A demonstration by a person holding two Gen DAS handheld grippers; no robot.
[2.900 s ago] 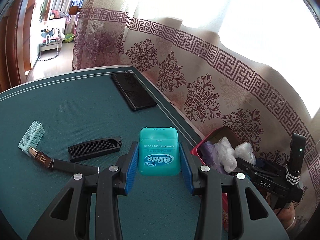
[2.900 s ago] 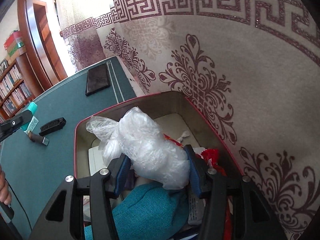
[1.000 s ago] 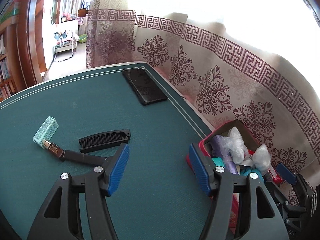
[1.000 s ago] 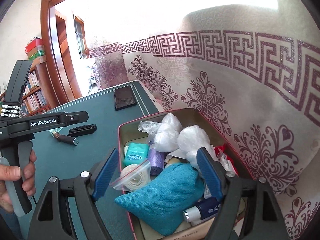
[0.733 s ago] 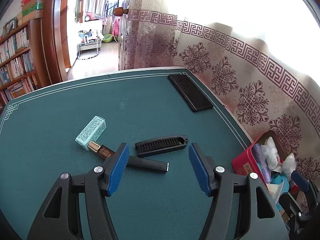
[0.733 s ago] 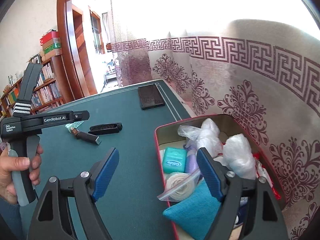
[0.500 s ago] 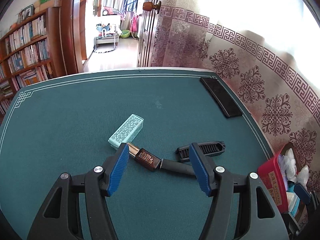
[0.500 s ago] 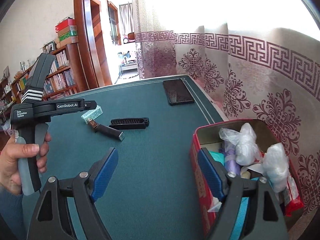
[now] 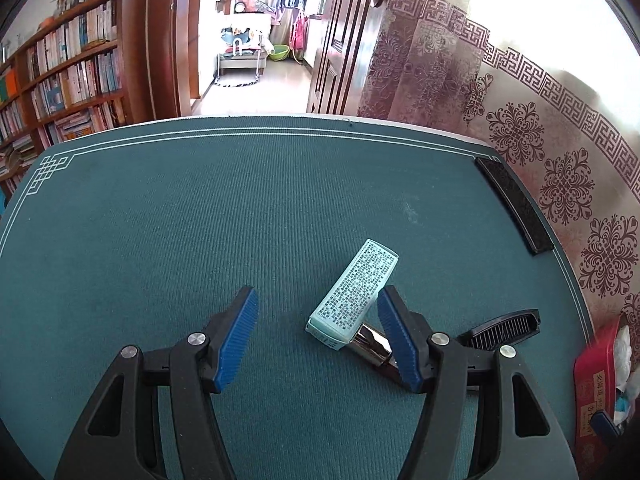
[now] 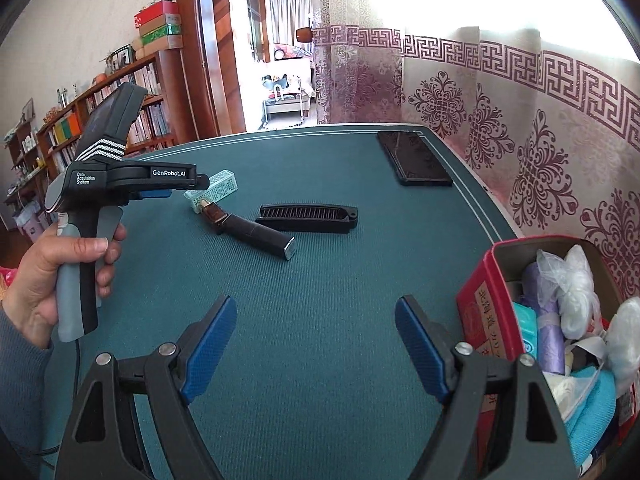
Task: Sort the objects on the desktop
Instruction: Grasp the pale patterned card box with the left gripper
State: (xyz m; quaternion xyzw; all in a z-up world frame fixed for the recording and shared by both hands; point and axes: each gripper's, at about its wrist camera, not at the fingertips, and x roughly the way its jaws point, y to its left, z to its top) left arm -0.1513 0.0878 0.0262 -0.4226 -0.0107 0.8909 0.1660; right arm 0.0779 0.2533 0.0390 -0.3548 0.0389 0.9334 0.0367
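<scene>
A small mint-green box point(image 9: 356, 294) lies on the green table mat point(image 9: 200, 220), leaning against a brown and black cosmetic tube point(image 9: 370, 342). My left gripper point(image 9: 316, 332) hovers open just left of the box; its right finger overlaps the tube. In the right wrist view the mint-green box point(image 10: 218, 184), the tube point(image 10: 250, 232) and a black comb point(image 10: 306, 214) lie mid-table. A hand holds the left gripper point(image 10: 156, 192) there, beside the box. My right gripper point(image 10: 316, 344) is open over bare mat. The red tin point(image 10: 484, 312) at the right edge holds bags and packets.
A black phone point(image 10: 414, 158) lies flat near the far right table edge, close to the patterned curtain point(image 10: 540, 128). The black comb point(image 9: 502, 328) sits right of my left gripper. Bookshelves point(image 9: 60, 80) and a doorway stand beyond the table.
Both grippers swung left, away from the red tin and toward the box, tube and comb. The left gripper dropped closer to the mat, and the mint box now sits beside its right finger.
</scene>
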